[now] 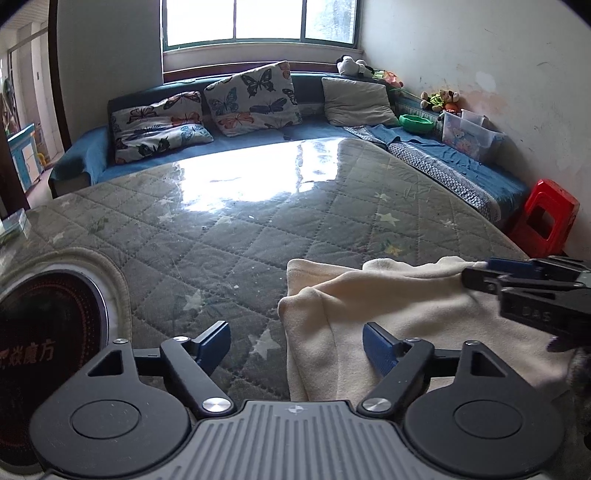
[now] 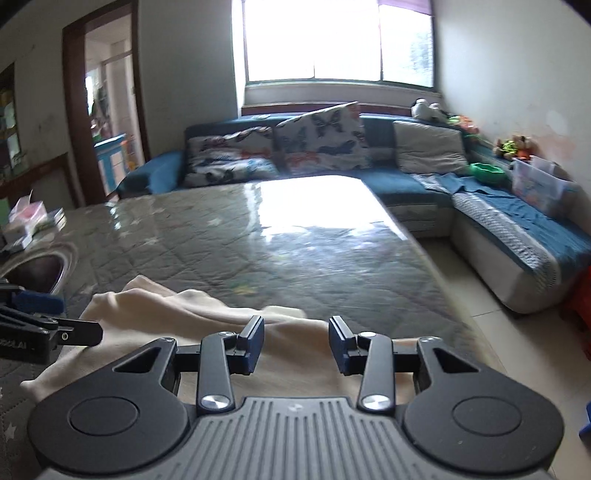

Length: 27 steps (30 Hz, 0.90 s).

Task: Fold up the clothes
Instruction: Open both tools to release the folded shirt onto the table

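Cream garment on quilted table, cooktop left, red stool right

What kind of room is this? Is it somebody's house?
Most likely a living room in a home. A blue corner sofa with butterfly cushions sits under a window, soft toys line the wall, and a cream garment lies on a quilted table cover.

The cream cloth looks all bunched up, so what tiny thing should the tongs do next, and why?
Probably lower the left tongs and close them on the cream cloth's near left edge. They are open, with that edge lying between the fingers, and the right tongs are open above the cloth, gripping nothing. The cloth lies rumpled on the quilted table.
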Available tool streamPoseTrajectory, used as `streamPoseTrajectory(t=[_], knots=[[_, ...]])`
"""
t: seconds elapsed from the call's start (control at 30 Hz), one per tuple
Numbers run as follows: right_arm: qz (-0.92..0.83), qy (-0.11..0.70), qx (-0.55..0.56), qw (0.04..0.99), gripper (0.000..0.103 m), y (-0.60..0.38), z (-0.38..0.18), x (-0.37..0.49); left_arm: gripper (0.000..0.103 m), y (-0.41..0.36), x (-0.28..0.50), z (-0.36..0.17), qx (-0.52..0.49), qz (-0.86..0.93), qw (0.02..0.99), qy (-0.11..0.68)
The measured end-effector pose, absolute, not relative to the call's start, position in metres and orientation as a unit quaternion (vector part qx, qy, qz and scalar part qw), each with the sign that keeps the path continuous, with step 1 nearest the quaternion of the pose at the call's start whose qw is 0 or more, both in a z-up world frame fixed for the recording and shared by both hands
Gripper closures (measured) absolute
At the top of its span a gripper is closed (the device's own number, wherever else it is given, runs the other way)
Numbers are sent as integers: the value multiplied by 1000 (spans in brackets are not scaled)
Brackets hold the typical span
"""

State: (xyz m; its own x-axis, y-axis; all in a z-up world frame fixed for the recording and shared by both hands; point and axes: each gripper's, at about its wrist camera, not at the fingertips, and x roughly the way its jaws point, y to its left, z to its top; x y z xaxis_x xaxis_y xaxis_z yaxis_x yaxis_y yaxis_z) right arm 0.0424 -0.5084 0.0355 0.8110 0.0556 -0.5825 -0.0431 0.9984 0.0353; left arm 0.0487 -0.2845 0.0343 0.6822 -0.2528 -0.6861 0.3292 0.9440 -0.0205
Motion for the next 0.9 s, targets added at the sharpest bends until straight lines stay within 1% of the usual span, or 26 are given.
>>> streamPoseTrajectory(t=[0.07,0.2,0.27,0.3,0.33,0.4,0.47,0.57,0.67,0.8,0.9], knots=[[23,318,3,948,63,-502,29,52,19,-285,50,33,56,-158,915,366],[24,324,-5,946,61,-503,25,56,11,-283,49,32,63,-158,916,362],[27,321,-8,947,54,-500,29,51,8,-282,46,32,67,-157,918,358],[29,319,-10,947,53,-498,31,49,4,-282,45,32,69,-157,919,356],[31,317,-12,948,51,-497,33,46,3,-280,43,32,67,-157,919,356],[36,314,-18,948,48,-493,35,37,3,-278,40,31,65,-157,918,358],[43,314,-18,948,43,-487,34,33,3,-277,37,30,70,-154,918,359],[56,318,-20,946,42,-478,32,25,2,-273,32,28,77,-152,918,358],[63,318,-25,946,37,-470,29,12,1,-271,26,26,90,-150,919,354],[60,317,-23,946,36,-469,27,-14,1,-272,17,21,101,-146,920,350],[51,311,-25,949,32,-469,27,-32,0,-271,11,18,106,-144,921,345]])
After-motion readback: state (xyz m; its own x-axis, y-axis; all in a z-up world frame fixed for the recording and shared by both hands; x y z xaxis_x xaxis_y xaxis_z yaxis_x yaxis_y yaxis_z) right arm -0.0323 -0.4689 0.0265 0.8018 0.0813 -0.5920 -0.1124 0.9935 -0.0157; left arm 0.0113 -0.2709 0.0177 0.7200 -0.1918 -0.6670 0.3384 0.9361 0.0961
